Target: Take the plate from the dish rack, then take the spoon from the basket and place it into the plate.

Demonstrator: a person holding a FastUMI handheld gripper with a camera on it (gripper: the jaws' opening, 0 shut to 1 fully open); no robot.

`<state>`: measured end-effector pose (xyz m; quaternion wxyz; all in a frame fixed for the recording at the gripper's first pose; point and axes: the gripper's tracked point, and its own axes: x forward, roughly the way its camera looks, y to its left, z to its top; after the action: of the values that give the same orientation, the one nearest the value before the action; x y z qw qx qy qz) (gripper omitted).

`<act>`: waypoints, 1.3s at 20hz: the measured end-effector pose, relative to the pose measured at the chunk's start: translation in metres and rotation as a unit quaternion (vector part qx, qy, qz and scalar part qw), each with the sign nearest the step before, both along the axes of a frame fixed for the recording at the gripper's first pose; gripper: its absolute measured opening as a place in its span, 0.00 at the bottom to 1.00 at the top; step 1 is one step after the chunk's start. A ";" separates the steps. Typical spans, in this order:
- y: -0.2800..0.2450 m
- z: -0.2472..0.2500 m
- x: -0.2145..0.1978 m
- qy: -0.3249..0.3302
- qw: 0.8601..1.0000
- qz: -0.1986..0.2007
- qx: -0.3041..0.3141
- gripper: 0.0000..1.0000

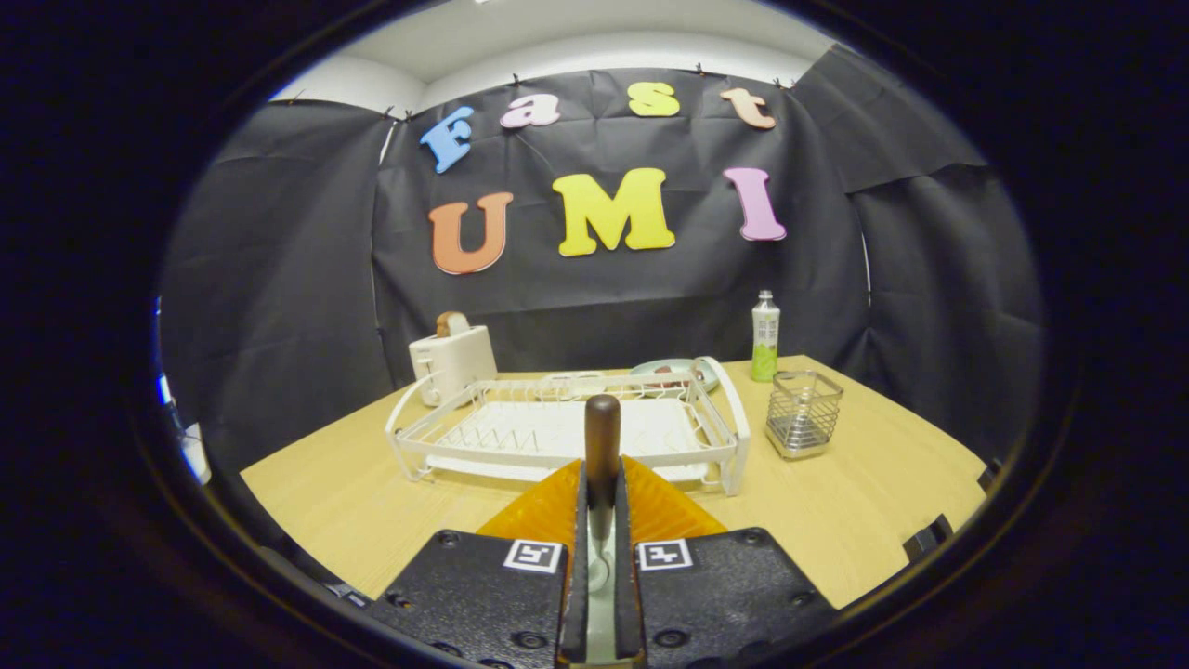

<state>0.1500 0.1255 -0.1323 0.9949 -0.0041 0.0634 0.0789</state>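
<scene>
Tabletop [864, 502] of pale wood spreads across the lower half of the frame, with bare stretches at lower left and lower right; its far edge meets the black cloth wall, and its left and right edges slant toward the bottom of the frame. A white dish rack [567, 432] stands at centre, its near rail just beyond the fingers. Behind its far right corner lies the plate [673, 372], pale green, flat on the table, outside the rack. Right of the rack, set apart from it, stands the wire basket [804, 413], with open table around it. A bottle [764, 336] stands at the far edge, right of centre, and a white toaster [453, 360] sits at the far left corner behind the rack.

At bottom centre the gripper [602, 506] has its orange fingers [543, 511] pressed together on the spoon [602, 446]. Its dark wooden handle pokes up ahead of the fingertips, in front of the rack, while the metal end runs back between the black finger bases.
</scene>
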 end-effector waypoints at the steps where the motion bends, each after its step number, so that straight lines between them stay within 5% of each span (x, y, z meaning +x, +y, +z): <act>1: -0.002 0.000 0.001 -0.002 1.000 -0.003 0.002 0.17; 3: -0.002 0.006 -0.002 -0.010 1.000 -0.003 0.005 0.18; 9: -0.021 0.023 -0.018 -0.048 0.998 -0.030 -0.005 0.89; 11: -0.025 0.028 -0.025 -0.055 0.998 -0.033 -0.003 0.97; 26: -0.028 0.078 -0.080 -0.114 0.992 -0.038 -0.029 1.00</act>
<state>0.0705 0.0972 -0.0543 0.9974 -0.0398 -0.0477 0.0377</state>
